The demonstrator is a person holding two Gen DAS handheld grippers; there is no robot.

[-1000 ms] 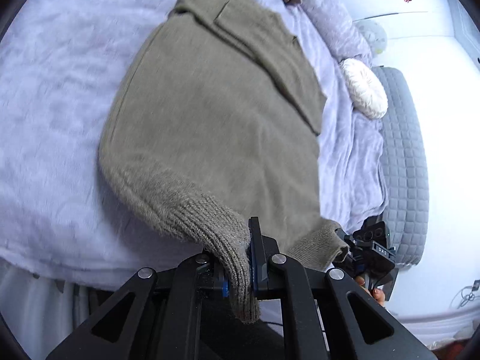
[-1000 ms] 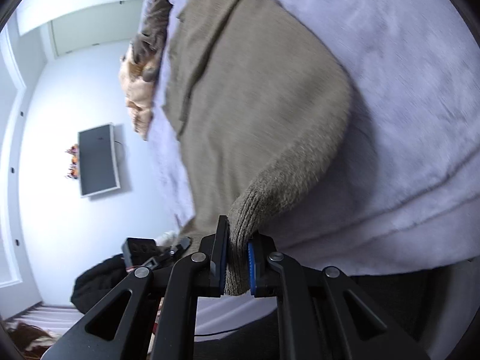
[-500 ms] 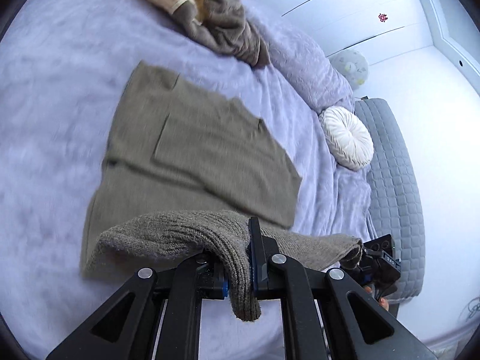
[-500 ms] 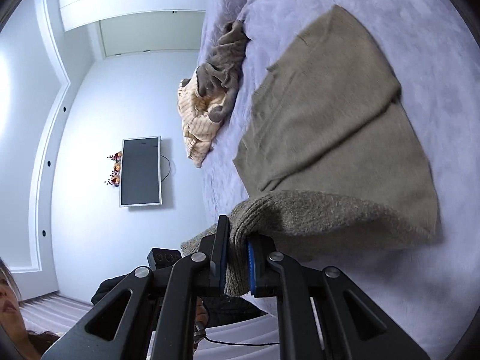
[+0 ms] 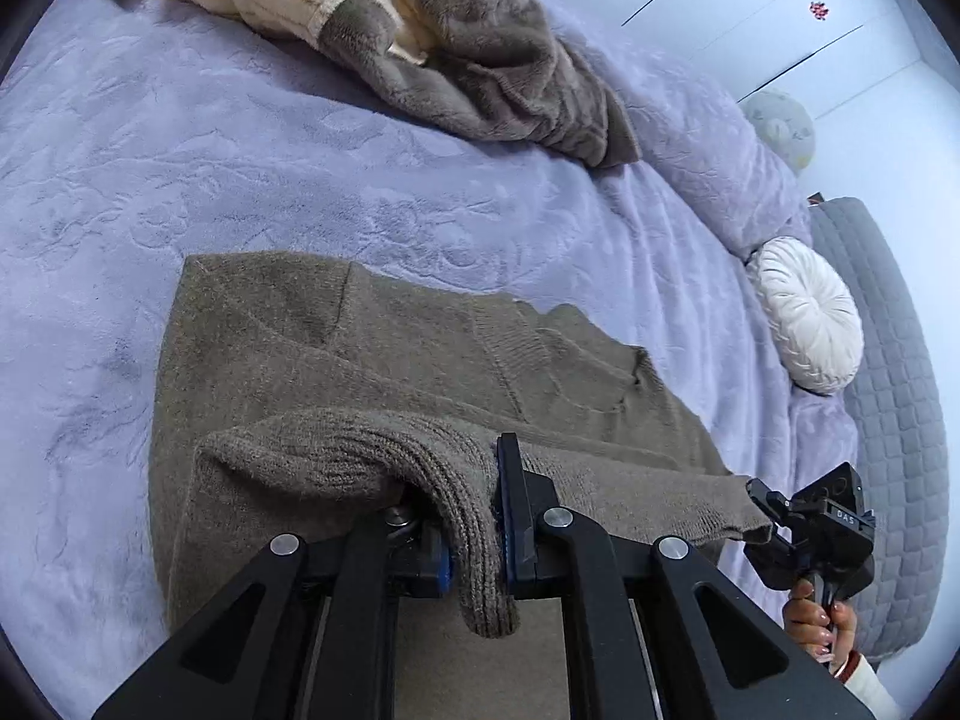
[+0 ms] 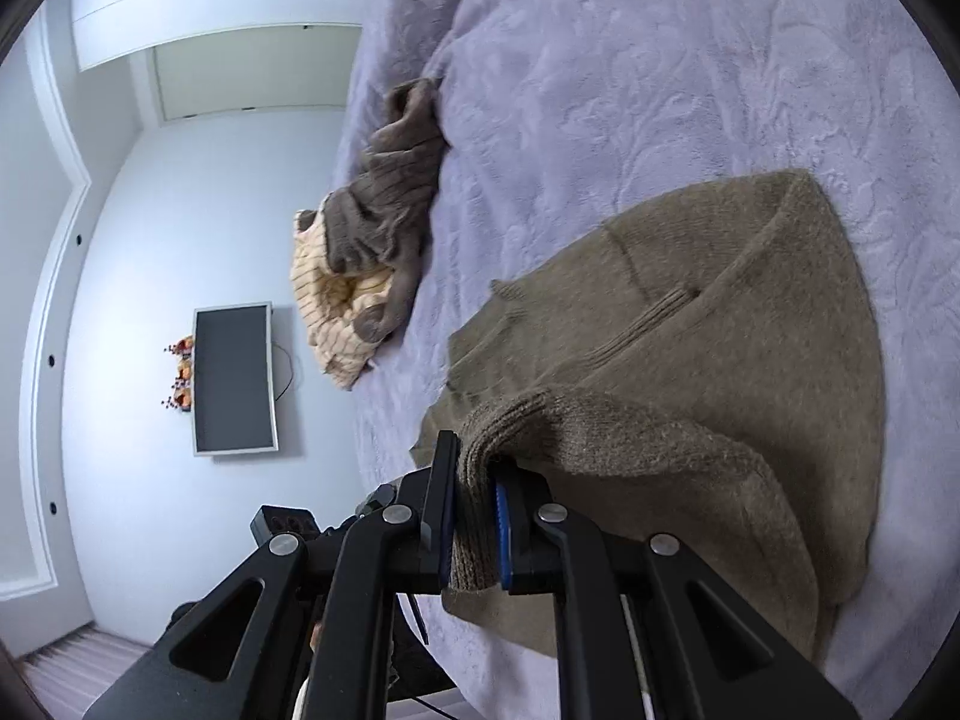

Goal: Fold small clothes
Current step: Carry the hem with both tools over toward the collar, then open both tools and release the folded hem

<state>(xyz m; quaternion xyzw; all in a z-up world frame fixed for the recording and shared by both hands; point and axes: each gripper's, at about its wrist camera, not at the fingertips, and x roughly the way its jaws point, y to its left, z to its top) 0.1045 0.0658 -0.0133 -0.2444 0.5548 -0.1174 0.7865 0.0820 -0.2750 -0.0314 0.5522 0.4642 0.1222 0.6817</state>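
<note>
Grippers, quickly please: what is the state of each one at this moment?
Left gripper: shut on the ribbed hem of the olive sweater.
Right gripper: shut on the same sweater's hem, at the other corner.

A white round cushion (image 5: 807,315) rests beside a grey quilted headboard (image 5: 888,420).

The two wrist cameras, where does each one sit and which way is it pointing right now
Left wrist: sits on the left gripper, looking along its fingers across the olive sweater on the lavender bedspread; the right gripper and the hand holding it show at lower right.
Right wrist: sits on the right gripper, facing over the sweater toward a wall TV.
Shared: the sweater, whose ribbed hem both grippers clamp, and the striped clothes pile.
</note>
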